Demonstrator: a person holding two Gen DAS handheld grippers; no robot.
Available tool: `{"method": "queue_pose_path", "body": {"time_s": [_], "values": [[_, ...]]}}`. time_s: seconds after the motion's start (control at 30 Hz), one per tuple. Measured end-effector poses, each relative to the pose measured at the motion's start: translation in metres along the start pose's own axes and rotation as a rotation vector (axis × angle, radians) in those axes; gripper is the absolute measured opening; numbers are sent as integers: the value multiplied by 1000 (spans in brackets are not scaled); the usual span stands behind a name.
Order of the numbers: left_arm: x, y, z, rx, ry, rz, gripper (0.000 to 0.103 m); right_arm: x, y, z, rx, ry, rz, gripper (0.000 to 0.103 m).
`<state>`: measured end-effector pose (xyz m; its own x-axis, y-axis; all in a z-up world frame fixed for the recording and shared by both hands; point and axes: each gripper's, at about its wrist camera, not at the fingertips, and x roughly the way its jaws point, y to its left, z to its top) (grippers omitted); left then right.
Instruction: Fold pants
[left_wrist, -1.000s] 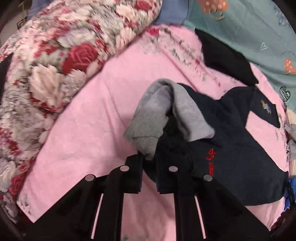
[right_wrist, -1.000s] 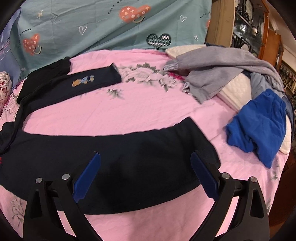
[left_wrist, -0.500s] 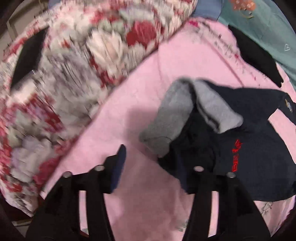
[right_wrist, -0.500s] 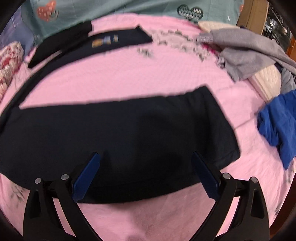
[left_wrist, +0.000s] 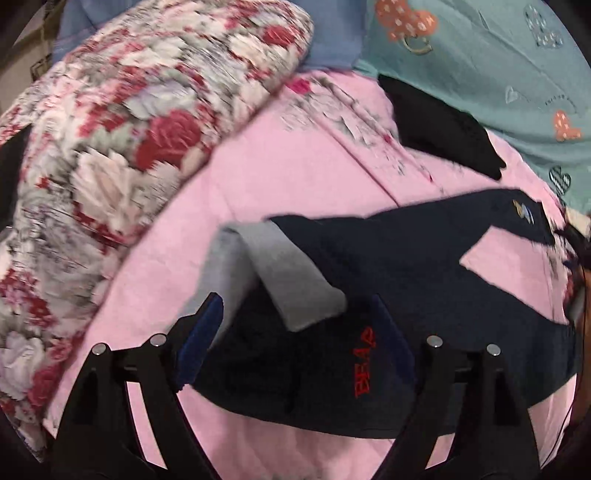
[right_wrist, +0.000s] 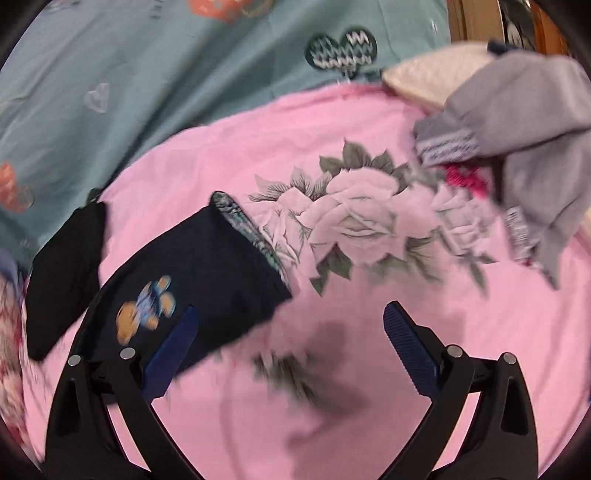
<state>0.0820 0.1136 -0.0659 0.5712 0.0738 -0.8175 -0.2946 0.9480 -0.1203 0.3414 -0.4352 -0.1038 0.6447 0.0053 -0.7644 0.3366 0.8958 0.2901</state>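
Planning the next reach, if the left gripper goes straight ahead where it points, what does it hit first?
Most likely the navy pants, at the gray turned-out waistband lying between the open left gripper fingers; depth is uncertain.

Left gripper (left_wrist: 295, 332), jaws spread wide, hovered over navy pants (left_wrist: 424, 295) — grey waistband lining (left_wrist: 273, 273) turned outward — lying on the pink sheet (left_wrist: 258, 177); a floral quilt (left_wrist: 110, 147) lay along the sheet's left edge.
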Motion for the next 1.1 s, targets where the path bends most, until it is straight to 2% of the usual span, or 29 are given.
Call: {"method": "queue_pose_path", "body": {"time_s": [0.07,0.1,0.13,0.17,0.2,0.33,0.47,0.53,0.57,0.63,0.67,0.7,0.73,0.77,0.8,0.83,0.93,1.03,1.1], "values": [[7,0,-5,18,30,-9,83,19,3,5,51,15,-10,98],[9,2,-7,19,37,-9,83,21,7,8,41,-26,-23,82],[12,3,-8,18,39,-4,83,22,13,9,11,-30,-24,65],[13,5,-8,17,40,2,83,22,17,10,-18,-24,-29,20],[14,7,-8,17,43,8,83,21,19,11,-33,-2,5,10],[14,13,-1,-1,41,11,83,-26,-5,5,-29,-48,17,10],[18,13,4,7,29,36,83,-81,-42,-22,-78,-82,-72,10],[24,14,7,-9,42,45,83,-86,-72,-41,-54,-27,-109,8],[25,15,9,-21,51,42,83,-83,-82,-50,-60,-12,-178,10],[21,16,10,-37,52,23,83,-67,-98,-65,-130,68,-313,25],[16,17,10,-39,47,15,83,-69,-101,-68,-131,59,-321,36],[9,18,9,-36,32,9,83,-85,-104,-70,-103,10,-327,37],[2,21,8,-32,13,12,83,-100,-99,-70,-87,-38,-310,38],[-2,22,6,-33,3,23,83,-120,-85,-72,-93,-99,-265,48],[-7,25,4,-38,-6,43,83,-130,-72,-75,-120,-122,-228,63],[-10,28,3,-42,-11,48,83,-140,-48,-80,-182,-142,-165,66],[-13,35,1,-62,-8,46,83,-157,31,-112,-419,-164,-36,68],[-17,35,-4,-23,-1,40,83,-155,77,-140,-521,-135,53,68],[-18,30,-9,33,6,32,83,-151,91,-154,-536,-111,79,68]]}}
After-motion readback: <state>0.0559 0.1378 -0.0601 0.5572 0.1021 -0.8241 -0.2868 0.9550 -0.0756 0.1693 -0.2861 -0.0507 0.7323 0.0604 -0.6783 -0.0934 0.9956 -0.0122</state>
